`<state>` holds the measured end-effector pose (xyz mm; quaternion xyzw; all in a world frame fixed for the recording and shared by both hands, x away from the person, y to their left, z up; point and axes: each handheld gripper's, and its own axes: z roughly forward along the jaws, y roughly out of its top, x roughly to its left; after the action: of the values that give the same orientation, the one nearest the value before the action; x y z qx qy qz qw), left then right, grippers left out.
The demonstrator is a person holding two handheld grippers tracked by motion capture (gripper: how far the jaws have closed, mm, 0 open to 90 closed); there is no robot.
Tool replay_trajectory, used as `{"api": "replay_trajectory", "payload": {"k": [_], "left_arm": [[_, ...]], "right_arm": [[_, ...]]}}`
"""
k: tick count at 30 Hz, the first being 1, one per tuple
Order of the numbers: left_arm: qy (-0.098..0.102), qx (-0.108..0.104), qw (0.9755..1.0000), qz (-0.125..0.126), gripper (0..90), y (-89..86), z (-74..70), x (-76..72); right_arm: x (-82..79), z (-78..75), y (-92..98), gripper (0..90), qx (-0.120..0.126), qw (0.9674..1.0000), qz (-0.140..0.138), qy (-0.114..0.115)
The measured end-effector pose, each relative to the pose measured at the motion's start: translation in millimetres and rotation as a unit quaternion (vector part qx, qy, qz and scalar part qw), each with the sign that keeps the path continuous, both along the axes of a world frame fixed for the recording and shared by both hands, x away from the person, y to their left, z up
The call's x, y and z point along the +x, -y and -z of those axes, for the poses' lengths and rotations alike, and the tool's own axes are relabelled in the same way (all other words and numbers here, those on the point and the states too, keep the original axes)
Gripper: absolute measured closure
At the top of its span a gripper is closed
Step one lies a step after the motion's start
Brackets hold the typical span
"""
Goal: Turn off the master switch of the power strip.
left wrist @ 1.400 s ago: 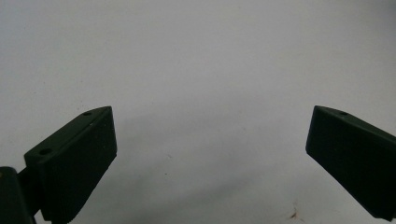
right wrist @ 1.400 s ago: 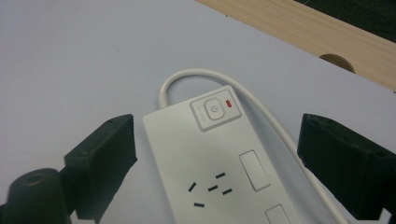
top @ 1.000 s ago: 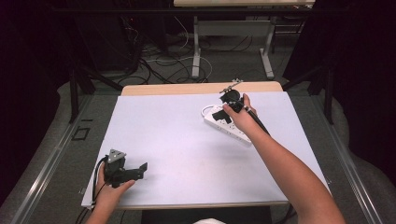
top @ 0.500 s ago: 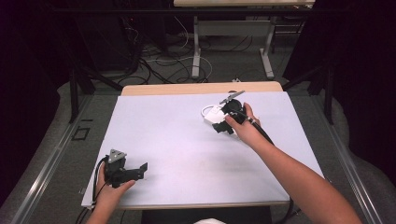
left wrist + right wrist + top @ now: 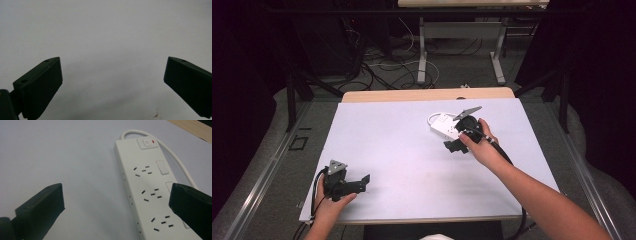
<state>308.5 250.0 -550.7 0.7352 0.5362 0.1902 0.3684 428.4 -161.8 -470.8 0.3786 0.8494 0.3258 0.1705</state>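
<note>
A white power strip (image 5: 441, 126) lies at the back right of the white table (image 5: 402, 150); the person's right hand covers much of it. In the right gripper view the power strip (image 5: 147, 192) shows several sockets, a switch (image 5: 146, 143) with a red light at its far end, and a white cord (image 5: 175, 152). My right gripper (image 5: 453, 146) hovers just over the strip's near-left side with its jaws wide apart; the right gripper (image 5: 116, 188) holds nothing. My left gripper (image 5: 363, 183) rests open at the table's front left; the left gripper (image 5: 112, 75) faces bare table.
A wooden strip (image 5: 427, 94) borders the table's far edge. Beyond it are table legs (image 5: 423, 55) and loose cables (image 5: 387, 70) on the floor. A black cable (image 5: 512, 165) trails along the right forearm.
The right hand has drawn back toward the person and turned, bringing its gripper from the strip's far end down beside its near-left side. The left gripper has stayed put.
</note>
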Motion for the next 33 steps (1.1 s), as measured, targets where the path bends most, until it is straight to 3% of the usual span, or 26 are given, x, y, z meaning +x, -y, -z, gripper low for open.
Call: {"api": "replay_trajectory", "payload": {"k": [15, 20, 33], "left_arm": [[0.001, -0.001, 1.0000, -0.003, 2.0, 0.9, 0.7, -0.1], [-0.002, 0.001, 1.0000, -0.001, 2.0, 0.9, 0.9, 0.1], [-0.001, 0.003, 1.0000, -0.001, 2.0, 1.3, 0.9, 0.1]], "right_arm": [[-23.3, 6.9, 28.7, 0.0, 0.026, 0.9996, 0.007, -0.011], [-28.0, 11.1, 38.8, 0.0, 0.023, 0.9996, 0.009, -0.009], [-38.2, 19.4, 66.4, 0.0, 0.044, 0.9981, 0.040, -0.018]]}}
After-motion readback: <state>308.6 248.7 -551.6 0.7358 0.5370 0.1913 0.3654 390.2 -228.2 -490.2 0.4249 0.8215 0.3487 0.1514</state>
